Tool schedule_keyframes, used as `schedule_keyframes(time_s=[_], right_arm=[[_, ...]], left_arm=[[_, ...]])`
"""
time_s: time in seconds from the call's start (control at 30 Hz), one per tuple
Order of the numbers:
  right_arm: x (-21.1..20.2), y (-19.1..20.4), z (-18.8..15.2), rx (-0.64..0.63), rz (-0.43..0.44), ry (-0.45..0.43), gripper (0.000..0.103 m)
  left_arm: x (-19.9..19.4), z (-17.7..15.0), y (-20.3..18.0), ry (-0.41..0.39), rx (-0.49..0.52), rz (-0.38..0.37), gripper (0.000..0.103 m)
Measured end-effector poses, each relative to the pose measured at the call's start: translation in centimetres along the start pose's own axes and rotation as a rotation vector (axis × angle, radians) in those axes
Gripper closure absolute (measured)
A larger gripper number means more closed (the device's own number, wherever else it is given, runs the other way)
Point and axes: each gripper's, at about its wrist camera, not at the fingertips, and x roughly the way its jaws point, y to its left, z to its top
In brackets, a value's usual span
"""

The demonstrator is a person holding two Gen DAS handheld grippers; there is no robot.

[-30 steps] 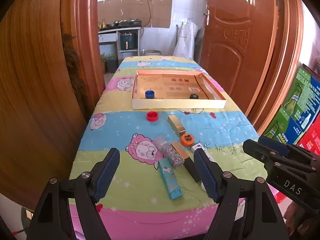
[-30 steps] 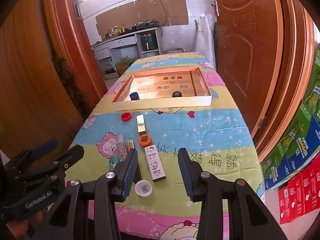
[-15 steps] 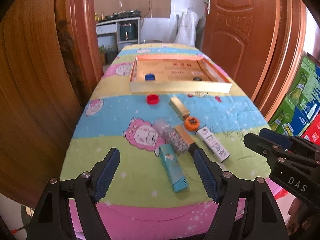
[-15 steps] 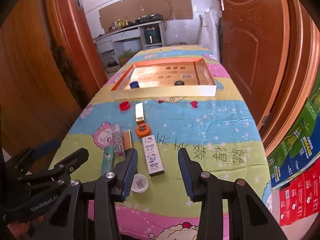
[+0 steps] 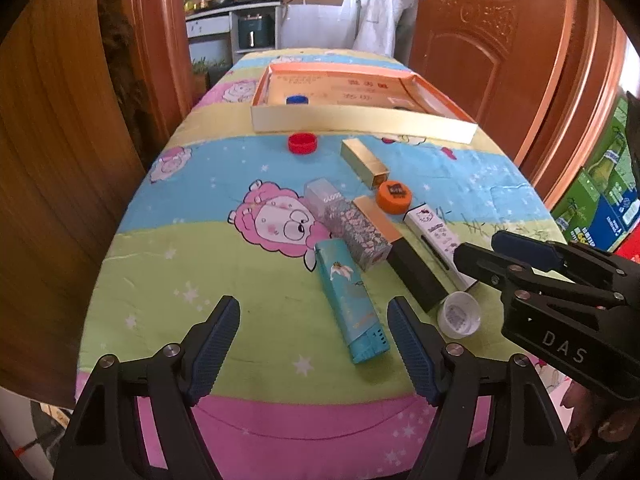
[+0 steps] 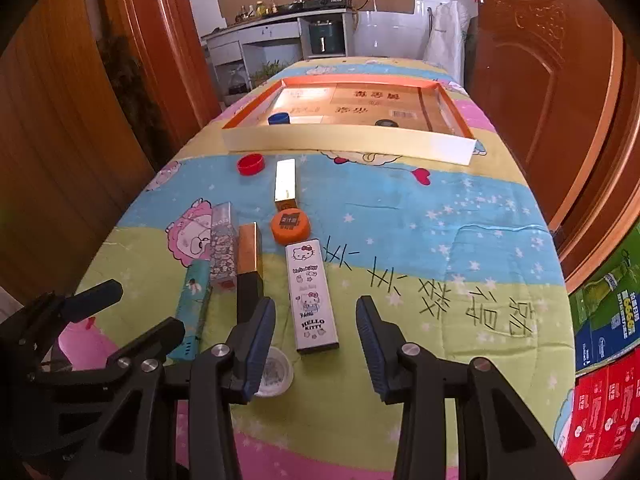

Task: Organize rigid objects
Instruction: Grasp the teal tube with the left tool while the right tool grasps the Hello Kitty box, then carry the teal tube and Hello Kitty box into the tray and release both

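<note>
Five boxes (image 6: 312, 294), three caps (image 6: 290, 226) on cloth; two caps in tray (image 6: 344, 144). Both grippers (image 5: 314, 344) (image 6: 316, 336) wide, empty.

This is a home, seen from a passage that looks into a small kitchen. A long table (image 5: 280, 320) is covered with a bright striped children's cloth (image 6: 460, 208) printed with pink cartoon sheep and stars. On both sides stand carved reddish-brown wooden doors (image 6: 532, 80) in glossy wooden frames. Behind the table there is a white-tiled wall (image 6: 392, 28), a white kitchen counter (image 6: 276, 26) with a gas stove and bottles on it, and a dark green cooking appliance (image 6: 326, 38) under it. At the right side, green and red printed drink cartons (image 6: 604, 344) are stacked on the floor.
</note>
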Motion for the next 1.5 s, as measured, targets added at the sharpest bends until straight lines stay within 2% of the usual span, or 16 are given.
schedule_keyframes(time_s=[0.37,0.47,0.57,0.63,0.73,0.93,1.5], right_arm=[[2.8,0.8,0.9,-0.035,-0.019,0.044,0.061],[3.5,1.0,0.7,-0.048,-0.049,0.068,0.061],[3.4,1.1,0.7,-0.051,-0.062,0.071,0.074],[3.4,1.0,0.7,-0.045,-0.064,0.076,0.074],[3.3,1.1,0.6,-0.054,-0.069,0.075,0.075],[3.2,1.3,0.5,-0.052,-0.071,0.075,0.075],[1.5,0.2,-0.3,0.021,-0.021,0.041,0.077]], left_arm=[[2.7,0.0,-0.8,0.064,-0.005,-0.004,0.026],[2.6,-0.2,-0.7,0.044,0.011,-0.008,0.035],[2.4,-0.1,-0.3,0.029,0.011,-0.018,0.051],[2.4,-0.1,-0.3,0.024,0.019,-0.022,0.065],[2.3,-0.1,-0.5,0.02,0.039,-0.028,0.075],[2.3,-0.1,-0.5,0.017,0.042,-0.044,0.08],[1.3,-0.2,0.6,-0.023,-0.009,-0.092,0.081]])
